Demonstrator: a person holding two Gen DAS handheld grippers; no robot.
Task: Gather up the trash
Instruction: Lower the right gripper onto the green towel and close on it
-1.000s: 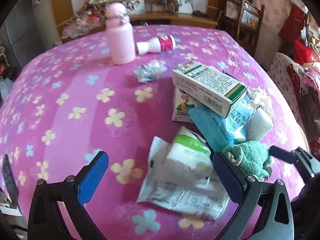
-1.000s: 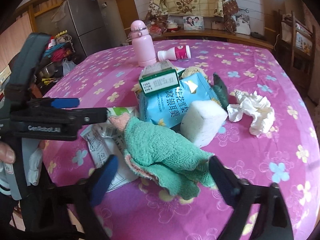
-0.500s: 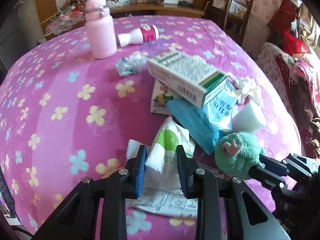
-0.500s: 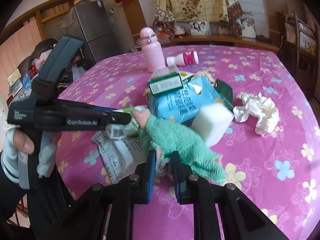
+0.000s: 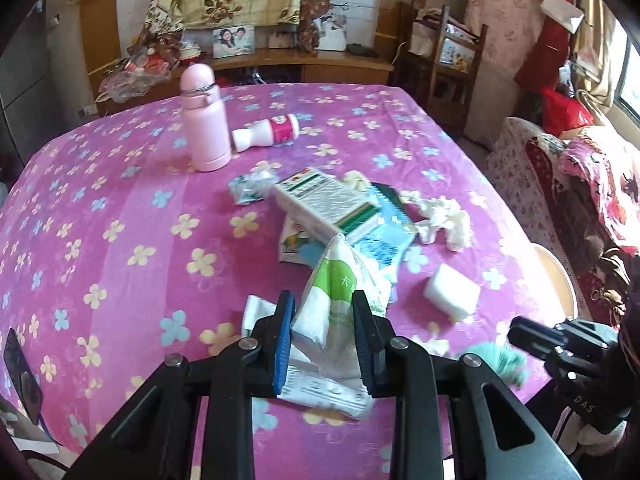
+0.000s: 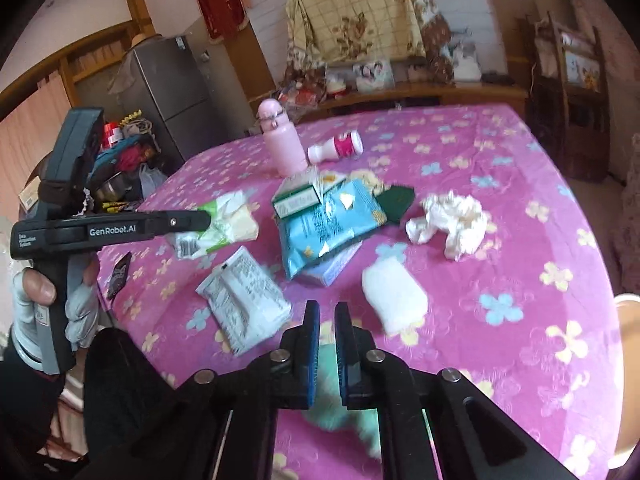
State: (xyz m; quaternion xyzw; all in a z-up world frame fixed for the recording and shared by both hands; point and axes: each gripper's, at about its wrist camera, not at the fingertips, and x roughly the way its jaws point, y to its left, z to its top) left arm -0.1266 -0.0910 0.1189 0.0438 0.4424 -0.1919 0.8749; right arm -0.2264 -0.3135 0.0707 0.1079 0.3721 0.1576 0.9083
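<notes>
Left wrist: left tongs (image 5: 323,326) clamped on green-white wrapper (image 5: 340,300).

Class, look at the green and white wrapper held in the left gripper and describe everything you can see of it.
The wrapper is a crumpled packet, white with a bright green band and white lettering too small to read. It looks like thin plastic film, creased and flattened. The left gripper is shut on it, one blue pad pressing each side, and it stands roughly upright with its top pointing toward the pile of packets. In the right wrist view it hangs raised off the pink flowered tablecloth, a barcode showing on its lower part.
</notes>
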